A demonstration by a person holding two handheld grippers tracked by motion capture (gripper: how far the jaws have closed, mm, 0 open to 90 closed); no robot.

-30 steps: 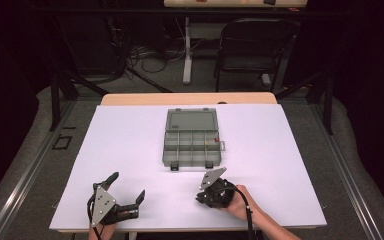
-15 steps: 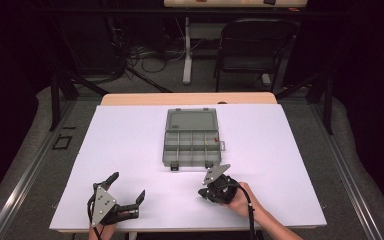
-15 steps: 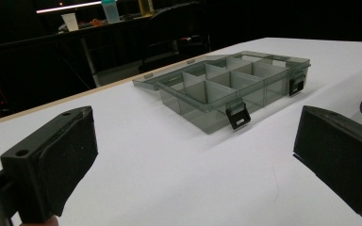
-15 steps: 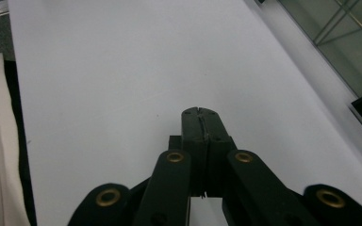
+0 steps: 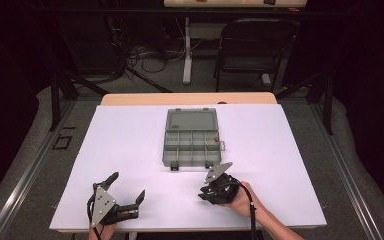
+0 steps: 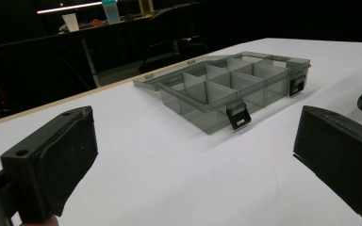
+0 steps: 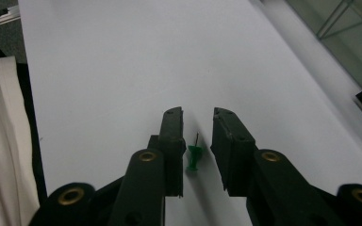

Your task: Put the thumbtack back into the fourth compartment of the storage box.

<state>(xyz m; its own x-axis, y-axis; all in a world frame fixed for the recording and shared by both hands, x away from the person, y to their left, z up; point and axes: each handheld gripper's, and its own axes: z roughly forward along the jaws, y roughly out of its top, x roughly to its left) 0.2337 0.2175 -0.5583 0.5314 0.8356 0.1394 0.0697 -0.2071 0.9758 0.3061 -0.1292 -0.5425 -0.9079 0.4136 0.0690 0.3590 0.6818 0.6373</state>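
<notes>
White table (image 5: 130, 150), seen from above, with a folding chair (image 5: 252, 47) on the floor beyond its far edge. A grey compartment box (image 5: 191, 137) lies open near the table's middle, its clear lid (image 5: 191, 120) folded flat toward the far side and two black latches (image 6: 239, 116) hanging on the near wall; one right-hand compartment holds small red and yellow bits too small to identify. Left gripper (image 5: 126, 196) rests near the table's front edge, well apart from the box, jaws spread wide with nothing between them. Right gripper (image 5: 215, 187) is held in a hand (image 5: 240, 200) just in front of the box. Its jaws stand partly open around a green pushpin (image 7: 194, 156) lying on the table; whether the left jaw touches the pin cannot be told.
</notes>
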